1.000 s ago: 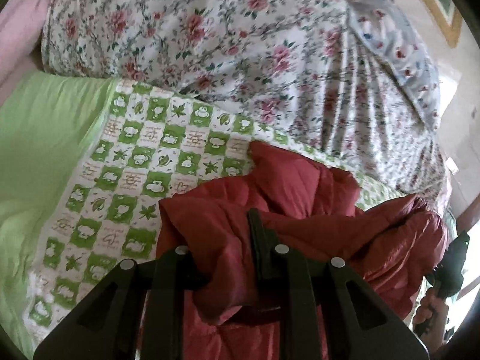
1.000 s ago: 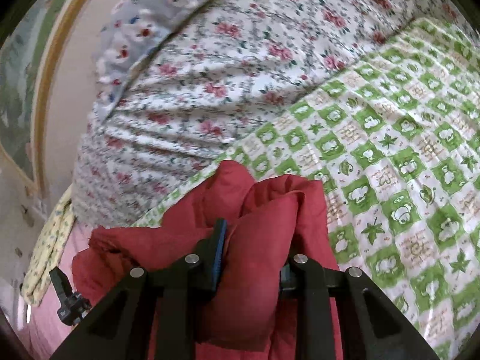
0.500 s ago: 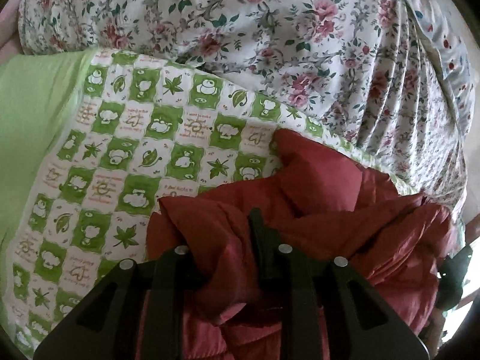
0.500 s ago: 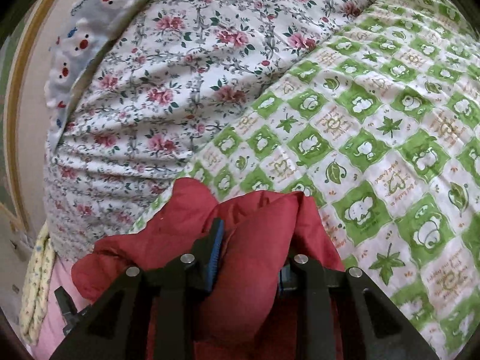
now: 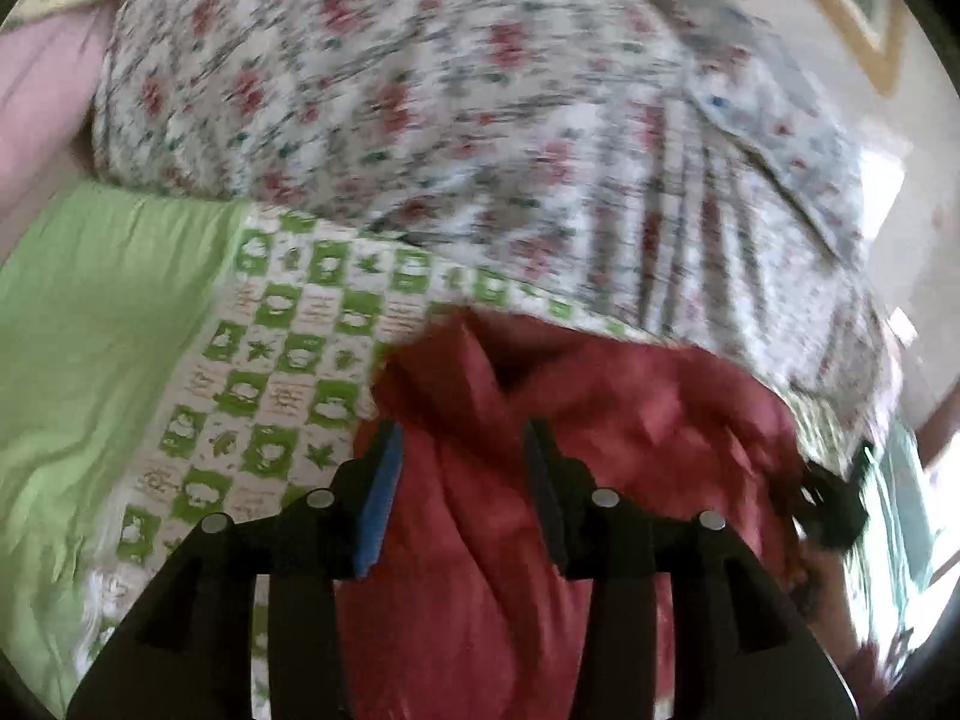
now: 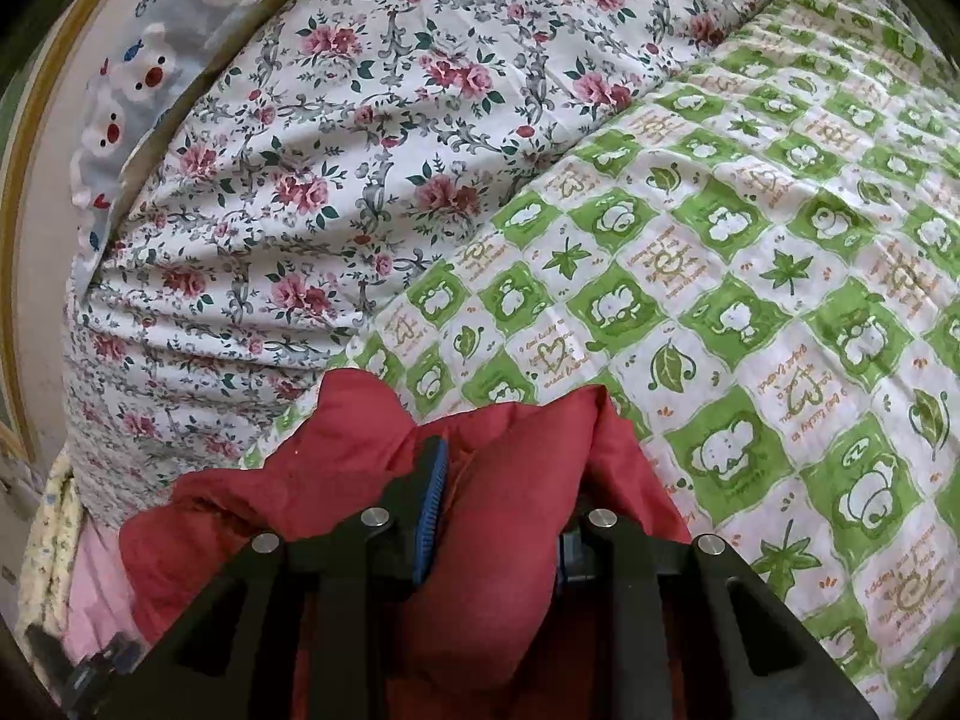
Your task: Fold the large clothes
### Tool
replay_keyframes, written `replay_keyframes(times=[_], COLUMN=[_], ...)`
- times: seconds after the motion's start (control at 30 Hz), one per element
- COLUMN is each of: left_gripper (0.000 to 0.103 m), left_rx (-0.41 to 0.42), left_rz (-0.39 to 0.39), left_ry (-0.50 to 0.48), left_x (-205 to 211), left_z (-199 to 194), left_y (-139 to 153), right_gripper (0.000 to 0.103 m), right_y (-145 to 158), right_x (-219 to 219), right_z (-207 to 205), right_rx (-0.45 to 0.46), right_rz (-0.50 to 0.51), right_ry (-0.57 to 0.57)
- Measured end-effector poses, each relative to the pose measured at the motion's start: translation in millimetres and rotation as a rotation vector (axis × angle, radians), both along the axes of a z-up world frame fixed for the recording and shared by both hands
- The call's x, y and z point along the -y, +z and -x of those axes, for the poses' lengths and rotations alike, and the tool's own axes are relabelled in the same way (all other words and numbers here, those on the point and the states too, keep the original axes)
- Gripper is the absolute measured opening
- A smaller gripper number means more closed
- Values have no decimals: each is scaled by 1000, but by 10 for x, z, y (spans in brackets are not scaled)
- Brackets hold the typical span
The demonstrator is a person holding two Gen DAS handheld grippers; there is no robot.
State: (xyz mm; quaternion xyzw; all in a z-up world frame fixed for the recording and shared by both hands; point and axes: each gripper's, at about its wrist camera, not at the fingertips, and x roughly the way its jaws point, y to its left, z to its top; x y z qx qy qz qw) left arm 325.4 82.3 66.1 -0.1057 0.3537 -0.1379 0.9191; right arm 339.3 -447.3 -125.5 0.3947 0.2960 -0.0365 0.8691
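Observation:
A puffy red jacket lies bunched on a green-and-white checked bedsheet. In the left wrist view, my left gripper stands open over the jacket, its jaws spread with red fabric lying loose between them. In the right wrist view, my right gripper is shut on a thick fold of the red jacket, which bulges between the fingers. The right gripper also shows as a dark shape at the right edge of the left wrist view.
A floral quilt is piled at the far side of the bed. A plain green sheet lies to the left. A grey patterned pillow and a wooden frame are behind the quilt.
My left gripper has opened and let go of the jacket, and its view has swung back and blurred. My right gripper has moved forward over the checked sheet, still holding its fold.

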Motion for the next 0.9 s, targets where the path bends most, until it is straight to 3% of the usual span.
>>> replay_keyframes(times=[0.17,0.3,0.43,0.53,0.63,0.8,0.9], left_gripper=[40,40,40,40,40,40,40], left_rx=[26,10,-15,-40,-44,-48,-56], left_rz=[-83,-196,-335,-303,-278,-283,-290], left_ry=[-149,-202,-135,-104,-79,-56,-43], left_x=[487,942,1115,1046,988,976,977], left_z=[371,408,275,159,83,-25,-102], left_y=[-54,-319,-596,-703,-758,-775,-803], right_gripper=[31,35,47,55,61,67,68], right_y=[88,175,317,471,652,851,748], right_x=[-112,-140,-51,-49,-195,-752,-1211], right_z=[-108,-196,-95,142,381,726,606], right_rx=[-23,-30,5,49,81,130,61], right_rz=[79,96,9,-5,85,335,522], right_ry=[8,32,48,62,95,230,392])
